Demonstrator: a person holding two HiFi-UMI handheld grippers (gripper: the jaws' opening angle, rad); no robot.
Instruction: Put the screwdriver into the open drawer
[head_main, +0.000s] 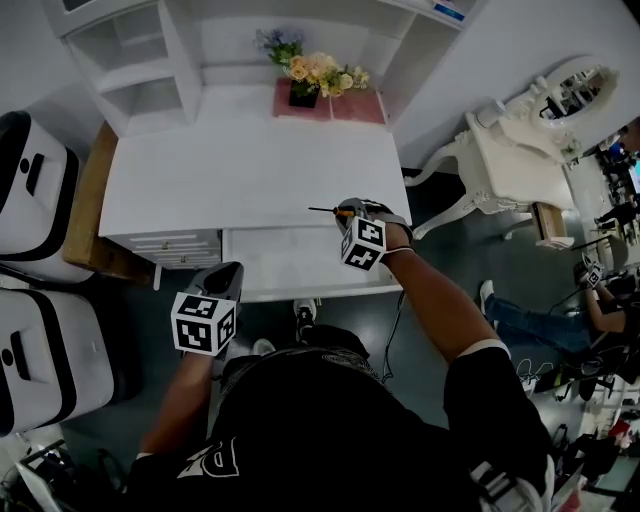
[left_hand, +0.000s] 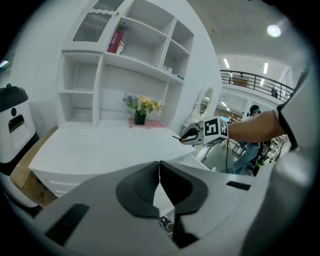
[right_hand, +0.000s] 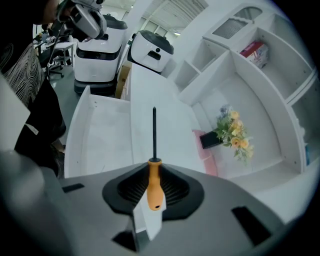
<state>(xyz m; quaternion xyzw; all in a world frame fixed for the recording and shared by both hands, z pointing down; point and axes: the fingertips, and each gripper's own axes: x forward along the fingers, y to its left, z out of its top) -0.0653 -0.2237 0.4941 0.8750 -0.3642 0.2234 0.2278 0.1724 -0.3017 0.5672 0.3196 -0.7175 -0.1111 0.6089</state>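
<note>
Right gripper (head_main: 349, 212) was noted over the front edge of the desk top (head_main: 240, 170), its jaws pinched on the orange handle of the screwdriver (right_hand: 154, 182), with the dark shaft projecting past the jaw tips. The grip at the handle was judged to leave the shaft free, so that the tool could be laid flat.

Open drawer (head_main: 285, 262) was observed pulled out below the desk's front, its white floor bare where visible. The screwdriver was held in the air, not yet inside the drawer, just behind its right rear part. In the head view the shaft pointed leftward along the desk edge. No contact with desk or drawer could be made out.

Left gripper (left_hand: 159, 170) was recorded with jaws pressed together on nothing, near the drawer's left front corner. It was judged to be kept out of the way. Carrying the tool over the drawer and lowering it was judged to be the remaining step.
</note>
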